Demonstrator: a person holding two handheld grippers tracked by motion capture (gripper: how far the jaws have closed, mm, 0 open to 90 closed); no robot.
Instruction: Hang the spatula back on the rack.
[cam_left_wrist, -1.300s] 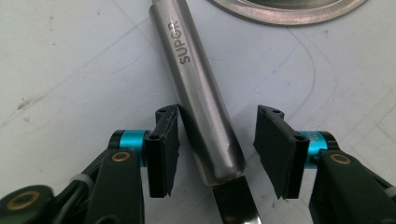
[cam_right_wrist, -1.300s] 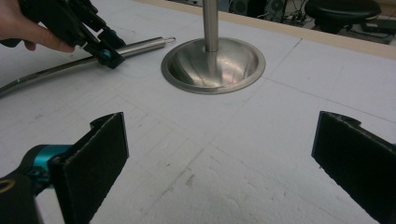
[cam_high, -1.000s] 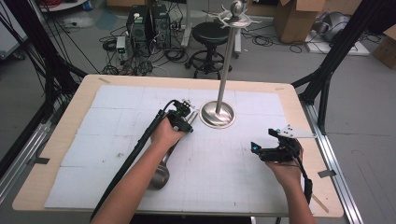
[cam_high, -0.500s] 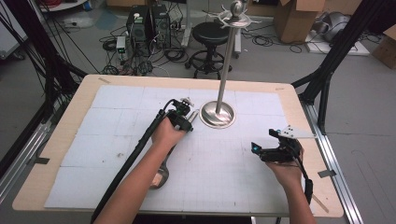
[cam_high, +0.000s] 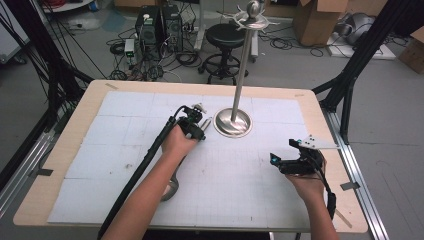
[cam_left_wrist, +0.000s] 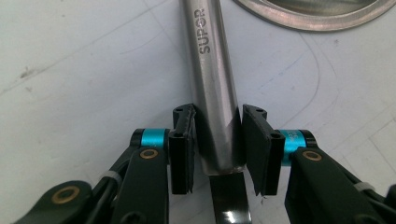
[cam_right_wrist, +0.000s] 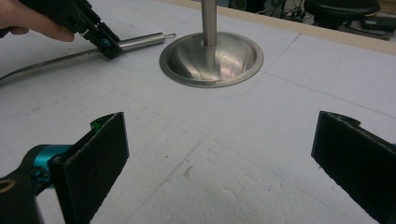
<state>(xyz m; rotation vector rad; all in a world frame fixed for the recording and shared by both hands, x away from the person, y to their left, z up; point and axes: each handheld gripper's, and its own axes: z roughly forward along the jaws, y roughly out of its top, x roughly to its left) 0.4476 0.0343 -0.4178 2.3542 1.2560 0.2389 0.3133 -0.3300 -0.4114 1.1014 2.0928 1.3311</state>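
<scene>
Steel handle (cam_left_wrist: 215, 88) sits clamped in the left gripper (cam_left_wrist: 218, 140), whose fingers have just been closing. Its far end hides under the forearm. Right gripper (cam_right_wrist: 219, 158) fingers gape empty.

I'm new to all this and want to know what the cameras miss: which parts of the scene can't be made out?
- Ladle: its bowl end lies under the forearm in the high view and past the bottom edge in the left gripper view.
- Stand: its top hooks are too small to read in the high view; the right gripper view's top edge cuts its pole.
- Left hand-held gripper: the hand covers its jaws in the high view.
</scene>
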